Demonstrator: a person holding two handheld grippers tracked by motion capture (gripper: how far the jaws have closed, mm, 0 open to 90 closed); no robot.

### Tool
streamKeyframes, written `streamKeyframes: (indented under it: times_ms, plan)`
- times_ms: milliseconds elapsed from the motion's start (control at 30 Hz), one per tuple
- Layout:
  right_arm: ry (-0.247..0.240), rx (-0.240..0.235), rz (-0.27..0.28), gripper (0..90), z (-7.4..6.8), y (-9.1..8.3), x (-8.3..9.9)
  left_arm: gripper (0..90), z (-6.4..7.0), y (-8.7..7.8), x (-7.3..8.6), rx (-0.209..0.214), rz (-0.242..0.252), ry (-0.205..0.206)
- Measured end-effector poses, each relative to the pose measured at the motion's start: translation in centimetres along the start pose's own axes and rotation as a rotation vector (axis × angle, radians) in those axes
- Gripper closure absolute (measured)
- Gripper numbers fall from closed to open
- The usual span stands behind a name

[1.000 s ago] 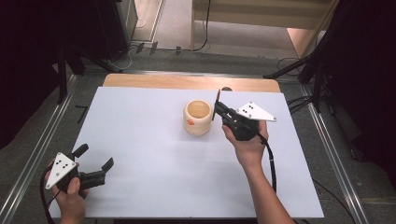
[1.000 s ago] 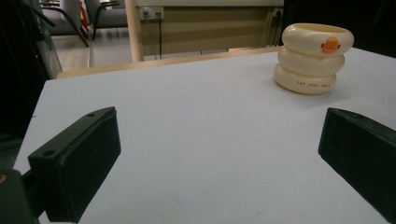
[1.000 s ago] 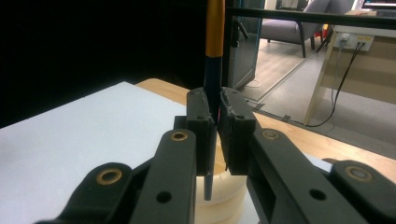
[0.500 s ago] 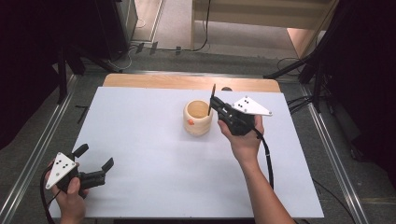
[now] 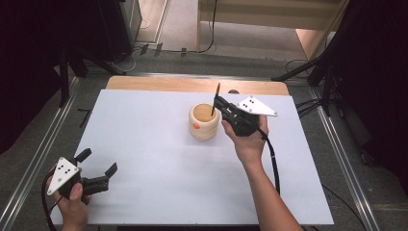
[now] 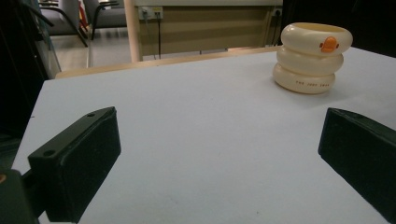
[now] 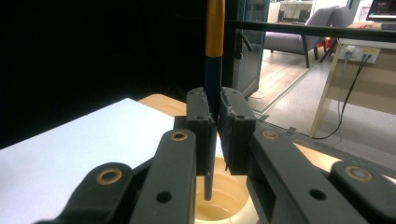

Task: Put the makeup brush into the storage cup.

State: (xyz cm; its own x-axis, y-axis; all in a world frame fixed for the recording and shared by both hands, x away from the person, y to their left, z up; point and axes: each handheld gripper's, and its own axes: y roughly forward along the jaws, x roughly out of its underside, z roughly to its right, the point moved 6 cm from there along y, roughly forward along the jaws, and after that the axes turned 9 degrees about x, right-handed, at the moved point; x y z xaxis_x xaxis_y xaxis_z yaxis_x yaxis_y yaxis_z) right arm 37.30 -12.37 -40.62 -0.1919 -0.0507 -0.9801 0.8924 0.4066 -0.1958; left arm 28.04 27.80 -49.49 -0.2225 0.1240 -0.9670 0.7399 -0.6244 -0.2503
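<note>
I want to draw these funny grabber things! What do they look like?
Each gripper, left and right, is black with two flat, blocky jaws on linked bars with brass-coloured pins. A pale grey three-cornered plate with small black dots sits on top. A black cable trails from each. The forearms are bare, no sleeves.

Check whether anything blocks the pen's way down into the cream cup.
Nothing visible does. The right gripper holds the pen upright, its lower tip already hanging over the cup's open mouth. The left gripper sits far off near the table's front corner.
</note>
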Motion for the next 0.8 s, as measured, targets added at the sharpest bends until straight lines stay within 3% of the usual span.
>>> streamKeyframes:
  times_ms: [800]
  plan:
    - [-0.009, 0.012, -0.061, 84.2, 0.0, 1.8, 2.1, 0.0, -0.1, 0.0, 0.0, 0.001, 0.003, -0.003]
